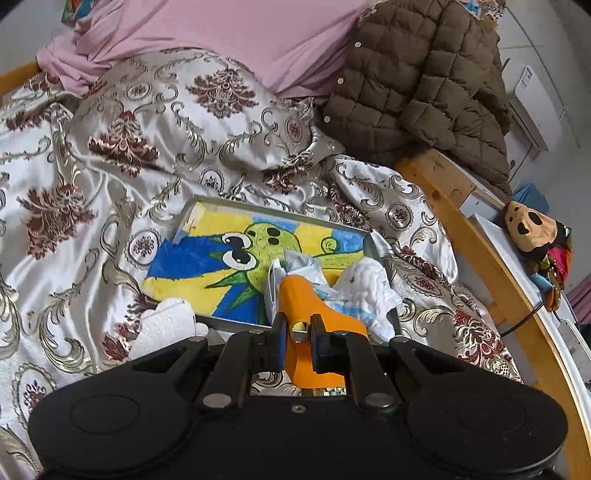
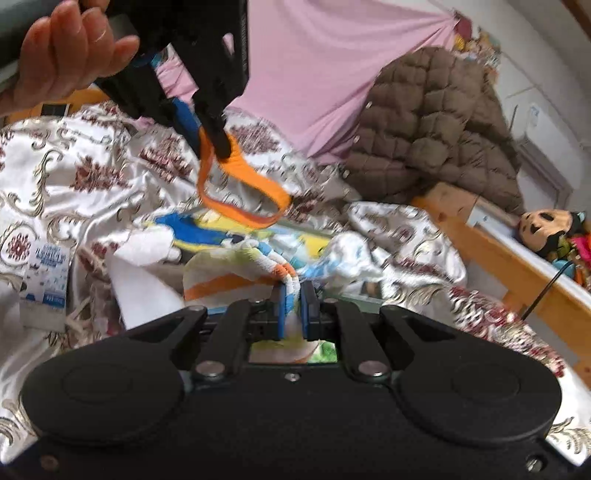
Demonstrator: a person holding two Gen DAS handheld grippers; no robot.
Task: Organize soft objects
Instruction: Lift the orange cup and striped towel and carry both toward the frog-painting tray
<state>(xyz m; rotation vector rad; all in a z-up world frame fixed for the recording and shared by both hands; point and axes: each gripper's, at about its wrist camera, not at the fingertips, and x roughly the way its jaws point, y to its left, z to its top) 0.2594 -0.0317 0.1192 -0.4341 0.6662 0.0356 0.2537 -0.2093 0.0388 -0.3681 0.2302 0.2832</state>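
My left gripper [image 1: 297, 326] is shut on an orange fabric band [image 1: 317, 314], held above a metal tray [image 1: 373, 245] with a yellow, blue and green cartoon picture inside. In the right wrist view the left gripper [image 2: 212, 138] hangs high at the left with the orange band [image 2: 240, 206] looping down from it. A white and blue crumpled cloth [image 1: 365, 291] lies in the tray's right part. My right gripper [image 2: 293, 308] is shut on a white cloth with orange and green stripes [image 2: 236, 273], just before the tray.
The tray lies on a bed with a white, gold and maroon patterned quilt [image 1: 110, 155]. A pink sheet [image 1: 236, 33] and a brown quilted jacket [image 1: 424, 81] lie at the far end. A wooden bed rail [image 1: 476, 251] runs on the right, with a plush toy [image 1: 532, 232] beyond.
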